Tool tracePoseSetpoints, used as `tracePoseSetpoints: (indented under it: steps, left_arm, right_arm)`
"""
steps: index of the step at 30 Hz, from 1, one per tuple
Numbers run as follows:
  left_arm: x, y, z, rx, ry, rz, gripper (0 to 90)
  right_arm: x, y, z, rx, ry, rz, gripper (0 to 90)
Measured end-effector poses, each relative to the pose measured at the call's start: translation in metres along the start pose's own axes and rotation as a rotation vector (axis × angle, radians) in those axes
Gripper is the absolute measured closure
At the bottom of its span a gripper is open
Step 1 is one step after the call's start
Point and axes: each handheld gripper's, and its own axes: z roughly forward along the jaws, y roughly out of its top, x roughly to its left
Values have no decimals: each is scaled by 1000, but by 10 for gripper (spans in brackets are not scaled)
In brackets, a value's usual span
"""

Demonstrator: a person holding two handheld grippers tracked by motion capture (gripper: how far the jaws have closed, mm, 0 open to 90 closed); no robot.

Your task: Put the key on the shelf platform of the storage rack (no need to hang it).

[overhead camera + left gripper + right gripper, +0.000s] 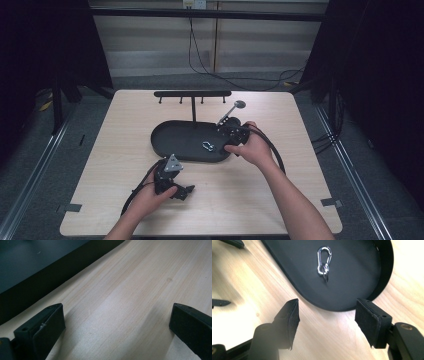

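I hold my right hand-held gripper (327,322) released and empty at the tray (170,140) rim, aimed toward the carabiner (323,260) lying inside, seemingly to reach it, while my left hand-held gripper (115,325) idles released over the counter (280,185).

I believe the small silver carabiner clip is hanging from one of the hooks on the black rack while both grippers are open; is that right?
Not quite. The small silver carabiner clip is not hanging from the black hook rack; it lies flat inside the black oval tray, as the right gripper view shows. The rest holds: the left gripper and the right gripper both have their jaws apart.
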Motion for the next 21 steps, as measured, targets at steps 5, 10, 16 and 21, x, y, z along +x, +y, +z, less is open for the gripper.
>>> tracePoseSetpoints:
  steps: [5, 10, 16, 21]
  left_arm:
    - [0, 0, 0, 0, 2, 0, 0]
    - [0, 0, 0, 3, 0, 1, 0]
    - [0, 0, 0, 2, 3, 1, 0]
    - [0, 0, 0, 2, 3, 0, 0]
  right_arm:
    - [-1, -6, -5, -11, 8, 11, 353]
    - [-3, -12, -10, -2, 11, 15, 347]
    - [-5, -19, -14, -8, 15, 12, 343]
    - [-5, -24, -17, -12, 20, 19, 335]
